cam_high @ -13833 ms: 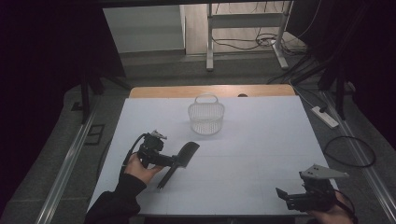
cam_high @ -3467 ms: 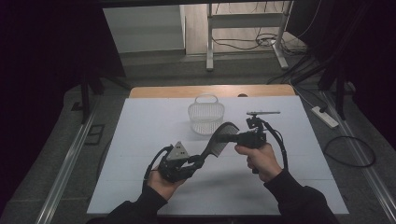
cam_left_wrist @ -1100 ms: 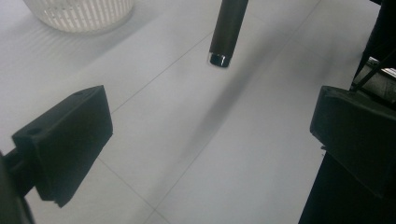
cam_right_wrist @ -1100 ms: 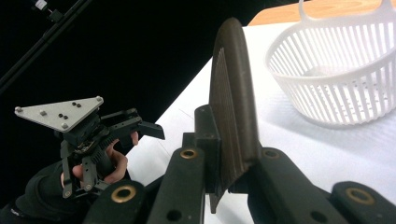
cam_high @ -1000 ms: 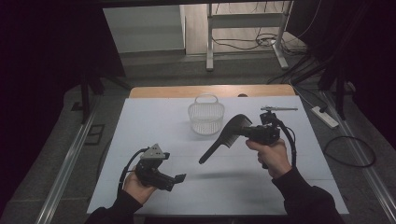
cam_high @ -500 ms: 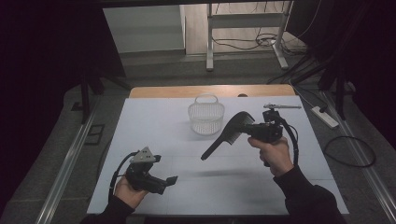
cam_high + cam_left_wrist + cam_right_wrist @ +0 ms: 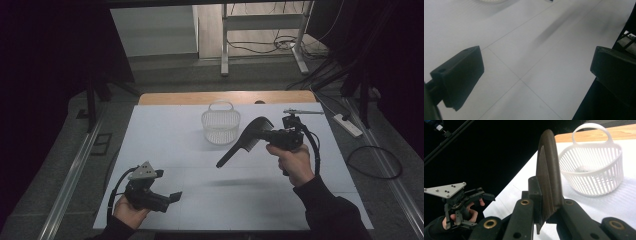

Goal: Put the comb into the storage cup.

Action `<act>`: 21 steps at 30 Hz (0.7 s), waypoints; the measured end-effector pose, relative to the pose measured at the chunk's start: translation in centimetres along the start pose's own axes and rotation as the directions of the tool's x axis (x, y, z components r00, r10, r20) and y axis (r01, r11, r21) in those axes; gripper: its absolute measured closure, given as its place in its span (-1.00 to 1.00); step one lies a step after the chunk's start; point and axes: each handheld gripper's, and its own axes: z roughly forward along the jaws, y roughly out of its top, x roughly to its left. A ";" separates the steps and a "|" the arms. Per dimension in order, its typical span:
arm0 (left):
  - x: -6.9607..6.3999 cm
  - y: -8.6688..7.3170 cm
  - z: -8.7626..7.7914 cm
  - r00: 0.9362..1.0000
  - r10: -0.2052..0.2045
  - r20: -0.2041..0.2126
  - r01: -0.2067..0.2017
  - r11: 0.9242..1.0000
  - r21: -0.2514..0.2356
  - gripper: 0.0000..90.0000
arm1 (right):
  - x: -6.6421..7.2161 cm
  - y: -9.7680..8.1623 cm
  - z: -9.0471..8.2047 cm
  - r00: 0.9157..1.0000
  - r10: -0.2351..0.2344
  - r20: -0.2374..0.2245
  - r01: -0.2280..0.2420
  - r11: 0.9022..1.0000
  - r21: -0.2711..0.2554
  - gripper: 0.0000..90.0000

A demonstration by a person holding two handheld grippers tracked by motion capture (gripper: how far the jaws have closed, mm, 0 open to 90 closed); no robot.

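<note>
I see the white table (image 7: pixel 165 135) carrying the basket (image 7: pixel 220 127); my right gripper (image 7: pixel 265 135) clamps the black comb (image 7: pixel 245 142) aloft beside that basket, and my left gripper (image 7: pixel 172 197) hovers near the front edge, jaws spread, holding nothing

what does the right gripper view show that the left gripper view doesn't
Right gripper view alone: the black comb clamped teeth-side in the right gripper, the whole white basket with its handle, the wooden table edge, and the left gripper in a hand farther off.

Left gripper view alone: its own two black pads standing wide apart with nothing between them, and the comb's blurred shadow on the table.

Both: the white table, and some of the basket; the left gripper view catches just a sliver of its rim at the top edge.
</note>
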 end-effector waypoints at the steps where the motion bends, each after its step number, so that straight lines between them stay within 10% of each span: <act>1: 0.0 -0.1 -0.1 1.000 -0.004 -0.001 0.004 1.000 -0.003 -1.00 | 0.0 0.0 0.0 1.000 0.000 0.000 0.000 1.000 0.000 0.91; 21: -0.2 -2.0 -2.5 0.999 -0.034 -0.023 0.033 0.999 -0.018 -1.00 | -0.5 1.3 -0.1 1.000 -0.001 0.022 0.001 0.999 -0.035 0.91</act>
